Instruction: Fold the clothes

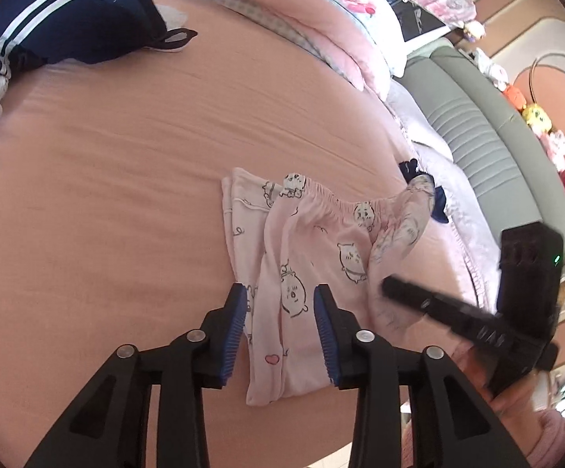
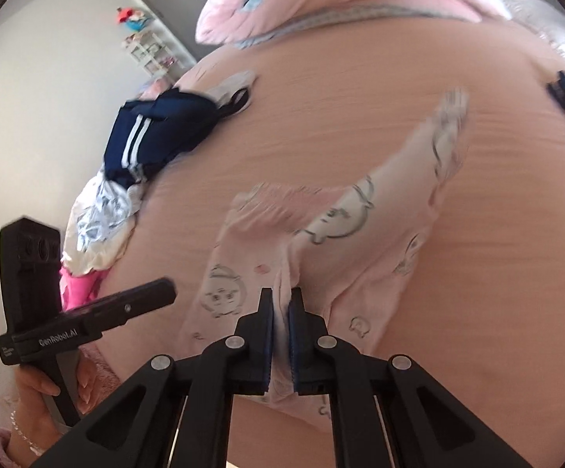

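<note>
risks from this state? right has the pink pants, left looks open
1. The right hand-held gripper pinches only a thin ridge of the pink pants; it could slip out mid-pull.
2. The left hand-held gripper is open, so nothing pins the pants and the lower layers may drag across the bed sheet, undoing the fold.

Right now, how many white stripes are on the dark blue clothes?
2. Both run side by side down the navy garment at the bed's far corner, also seen in the right wrist view. Folds may hide more.
</note>
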Demonstrator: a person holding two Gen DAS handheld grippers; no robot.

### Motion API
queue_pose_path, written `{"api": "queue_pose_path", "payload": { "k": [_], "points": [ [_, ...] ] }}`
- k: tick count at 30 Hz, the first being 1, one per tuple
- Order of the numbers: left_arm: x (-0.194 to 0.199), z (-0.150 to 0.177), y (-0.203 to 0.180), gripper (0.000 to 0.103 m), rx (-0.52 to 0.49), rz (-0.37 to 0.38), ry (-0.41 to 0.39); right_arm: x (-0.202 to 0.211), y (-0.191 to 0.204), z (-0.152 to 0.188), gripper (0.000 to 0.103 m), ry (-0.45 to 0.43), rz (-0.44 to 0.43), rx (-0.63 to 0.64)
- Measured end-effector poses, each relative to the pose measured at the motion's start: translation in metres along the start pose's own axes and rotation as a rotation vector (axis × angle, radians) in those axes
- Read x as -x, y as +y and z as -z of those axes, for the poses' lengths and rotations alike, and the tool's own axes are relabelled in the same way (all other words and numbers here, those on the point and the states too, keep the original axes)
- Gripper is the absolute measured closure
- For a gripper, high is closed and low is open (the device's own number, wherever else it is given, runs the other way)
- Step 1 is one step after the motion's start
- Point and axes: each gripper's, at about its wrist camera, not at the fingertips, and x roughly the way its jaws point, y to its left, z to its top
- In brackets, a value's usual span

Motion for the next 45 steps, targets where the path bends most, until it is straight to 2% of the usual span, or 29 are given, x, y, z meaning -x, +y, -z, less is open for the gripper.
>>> {"api": "queue_pose_path", "payload": {
  "k": [4, 7, 8, 10, 12, 14, 18, 19, 20, 21, 24, 27, 30, 34, 36, 37, 39, 41, 43, 44, 45],
  "points": [
    [-0.001, 0.000, 0.002, 0.069, 0.006, 0.077, -0.012, -0.016, 0.011, 0.016, 0.098, 0.032, -0.022, 0.024],
    [0.003, -0.002, -0.016, 0.069, -0.067, 0.062, -0.074, -0.018, 0.013, 0.027, 0.098, 0.036, -0.033, 0.041],
    [0.001, -0.003, -0.023, 0.069, -0.087, 0.078, -0.072, -0.016, 0.014, 0.028, 0.098, 0.036, -0.035, 0.051],
    [-0.007, -0.007, -0.035, 0.067, -0.111, 0.134, -0.035, -0.012, 0.015, 0.030, 0.098, 0.035, -0.039, 0.072],
    [-0.025, -0.009, -0.043, 0.062, -0.137, 0.124, 0.030, -0.008, 0.016, 0.032, 0.098, 0.034, -0.043, 0.092],
    [-0.046, -0.010, -0.047, 0.061, -0.144, 0.099, 0.092, -0.004, 0.017, 0.035, 0.098, 0.033, -0.047, 0.112],
    [-0.075, -0.009, -0.047, 0.062, -0.105, 0.143, 0.172, 0.004, 0.020, 0.039, 0.093, 0.031, -0.055, 0.152],
    [-0.080, -0.008, -0.048, 0.073, -0.106, 0.147, 0.184, 0.006, 0.020, 0.041, 0.093, 0.030, -0.057, 0.162],
    [-0.082, -0.007, -0.047, 0.094, -0.102, 0.144, 0.188, 0.008, 0.021, 0.042, 0.093, 0.030, -0.059, 0.172],
    [-0.083, -0.007, -0.044, 0.094, -0.093, 0.136, 0.185, 0.010, 0.022, 0.043, 0.093, 0.029, -0.061, 0.182],
    [-0.071, -0.012, -0.032, 0.094, -0.030, 0.174, 0.147, 0.026, 0.012, 0.037, 0.091, 0.067, -0.156, 0.177],
    [-0.049, -0.020, -0.016, 0.095, 0.002, 0.192, 0.114, 0.058, -0.005, 0.019, 0.085, -0.004, -0.205, 0.155],
    [-0.034, -0.027, -0.004, 0.096, 0.038, 0.179, 0.102, 0.070, -0.032, 0.002, 0.081, -0.094, -0.146, 0.018],
    [-0.035, -0.021, 0.008, 0.096, 0.075, 0.169, 0.125, 0.047, -0.037, -0.005, 0.081, -0.058, -0.044, 0.015],
    [-0.035, -0.017, 0.010, 0.096, 0.074, 0.190, 0.136, 0.039, -0.033, -0.001, 0.081, -0.040, -0.032, 0.032],
    [-0.037, -0.016, 0.010, 0.094, 0.082, 0.202, 0.146, 0.035, -0.031, 0.002, 0.081, -0.031, -0.029, 0.041],
    [-0.042, -0.014, 0.008, 0.083, 0.102, 0.216, 0.163, 0.027, -0.028, 0.007, 0.081, -0.014, -0.021, 0.059],
    [-0.044, -0.015, 0.004, 0.051, 0.105, 0.222, 0.143, 0.019, -0.024, 0.012, 0.078, 0.004, -0.013, 0.076],
    [-0.042, -0.018, 0.002, 0.051, 0.097, 0.235, 0.111, 0.018, -0.021, 0.010, 0.078, -0.004, -0.015, 0.069],
    [-0.042, -0.019, -0.002, 0.062, 0.074, 0.222, 0.094, 0.018, -0.021, 0.010, 0.077, -0.008, -0.019, 0.061],
    [-0.041, -0.020, -0.008, 0.083, 0.030, 0.182, 0.084, 0.019, -0.023, 0.011, 0.077, -0.012, -0.022, 0.053]
  ]
}}
